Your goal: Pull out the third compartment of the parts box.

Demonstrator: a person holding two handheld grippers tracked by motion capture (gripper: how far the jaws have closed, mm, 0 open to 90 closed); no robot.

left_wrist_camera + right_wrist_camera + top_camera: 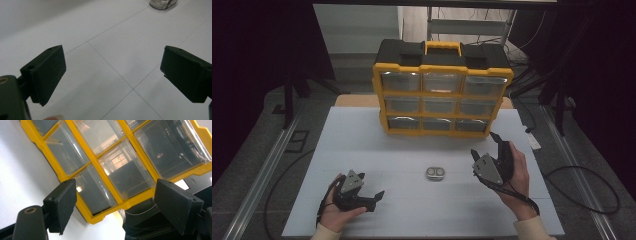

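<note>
A broad white table top (362,150) with thin scored lines crossing it takes up the middle of the high view. At its far edge stands a yellow-framed plastic organiser cabinet (442,95) with a black top, a yellow carry handle and three rows of three clear drawers; all nine drawer fronts sit flush in the frame. In the right gripper view the same cabinet (105,170) appears tilted across the picture, its clear drawers close ahead of the jaws. The right gripper (486,146), black with a grey three-cornered plate on top, is held in the person's right hand (519,180) at the right of the table, near the cabinet's lower right corner but apart from it; its jaws stand wide apart with nothing between them. The left gripper (372,195), of the same build, rests low at the near left of the table in the person's left hand (337,212), its jaws also spread wide and holding nothing, pointing toward the table's middle. Between the two grippers, well apart from each, a small silvery metal case (435,173) with two round hollows lies on the white surface in front of the cabinet; its edge shows at the top of the left gripper view (163,3).
</note>
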